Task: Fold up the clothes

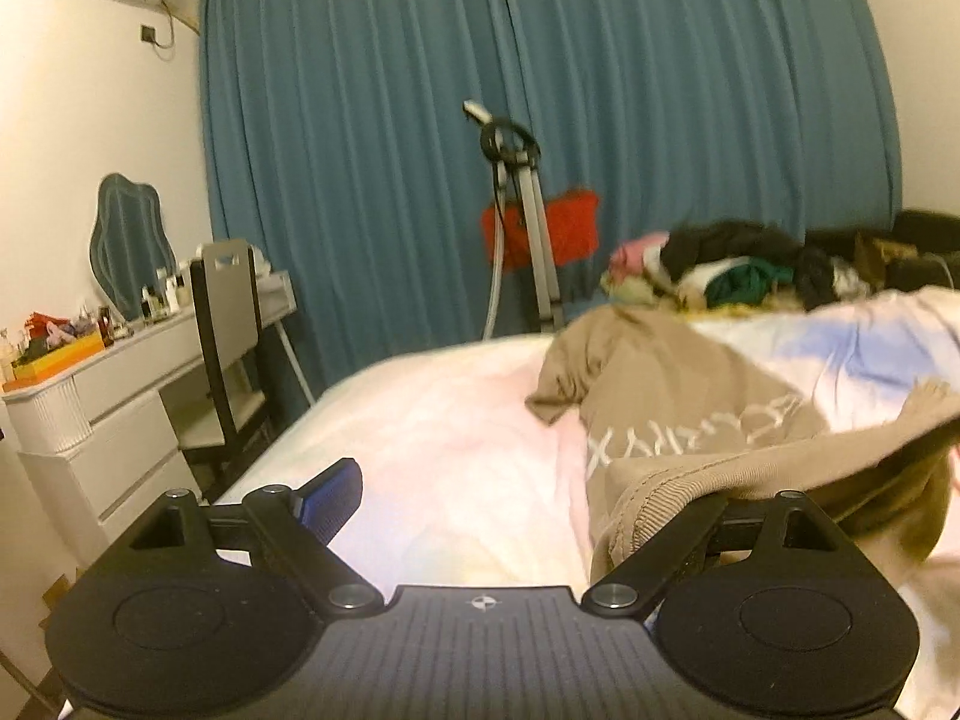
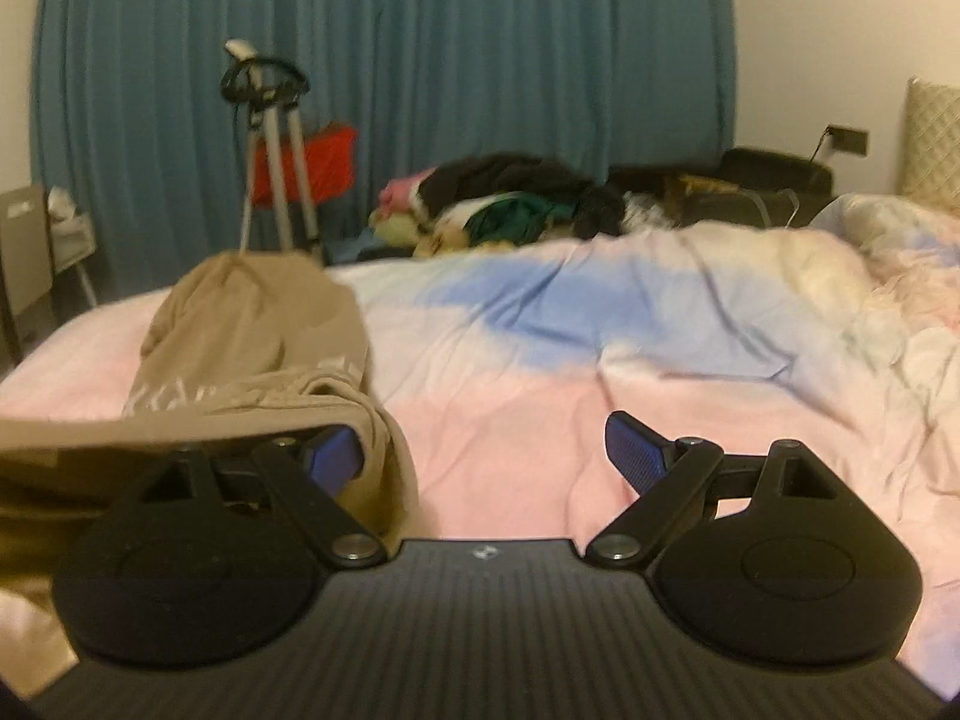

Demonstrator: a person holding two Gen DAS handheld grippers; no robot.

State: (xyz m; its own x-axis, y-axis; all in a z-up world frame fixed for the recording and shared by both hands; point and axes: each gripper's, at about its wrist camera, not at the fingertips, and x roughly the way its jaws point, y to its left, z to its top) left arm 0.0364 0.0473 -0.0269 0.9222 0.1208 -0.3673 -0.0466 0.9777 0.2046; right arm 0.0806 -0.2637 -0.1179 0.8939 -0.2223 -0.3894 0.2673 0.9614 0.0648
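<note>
Left wrist view: tan sweatshirt (image 1: 690,420) rumpled, draped over spread left claw (image 1: 528,498). Right claw (image 2: 486,450) spread too, cloth on its left finger. Folding unfinished; heaped clothes (image 2: 510,198) beyond.

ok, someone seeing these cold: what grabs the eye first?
Probably the tan sweatshirt with white lettering, sprawled on the near left of the pastel pink-and-blue bedspread, its hem draped over the open jaws of both grippers. Behind it, the teal curtain fills the back wall, with a heap of unfolded clothes on the bed's far edge.
</note>
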